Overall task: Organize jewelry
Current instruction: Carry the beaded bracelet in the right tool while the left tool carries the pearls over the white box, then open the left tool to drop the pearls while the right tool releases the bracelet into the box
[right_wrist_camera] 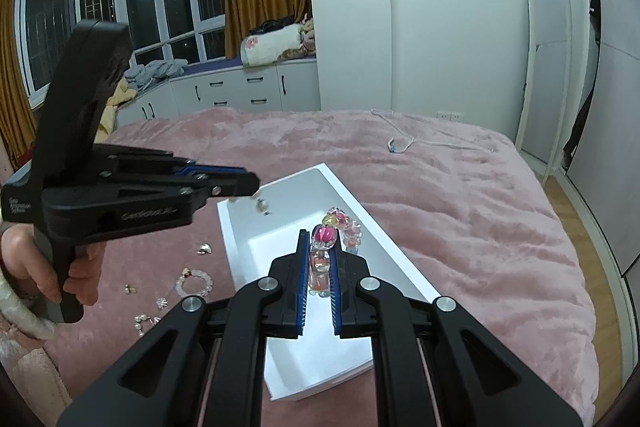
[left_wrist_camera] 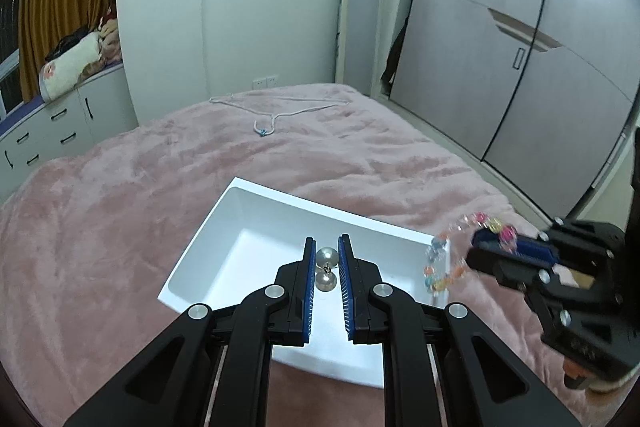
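**Both jaws shut on jewelry over the white tray**

The jaws of the left gripper (left_wrist_camera: 326, 259) are shut on a pair of round pearl-like earrings (left_wrist_camera: 325, 269), which show between the blue ribbed pads, above the hollow of the white tray (left_wrist_camera: 280, 197). The right gripper (right_wrist_camera: 320, 251) has its jaws closed narrow on a beaded bracelet (right_wrist_camera: 340, 223), pinching a few beads so that the rest of the loop hangs free beyond the tips, just over the tray's right rim as the left view shows it. Both pieces seem to be carried this way so they can be let go straight into the tray; that is my reading of the task, not something shown.

The tray is a shallow rectangular box, smooth and glossy, with straight walls, lying on a soft, fuzzy pink blanket (right_wrist_camera: 460, 207). The bracelet's beads are clear and glassy, with pink, yellow and orange tints. The earrings look like polished spheres joined by a tiny metal hook.

Left of the tray, on the blanket, lie more pieces: a pale bead bracelet (right_wrist_camera: 195, 283) and several small loose trinkets (right_wrist_camera: 144, 321), too small to identify. Beyond the tray a white hanger (left_wrist_camera: 276, 111) lies well apart.
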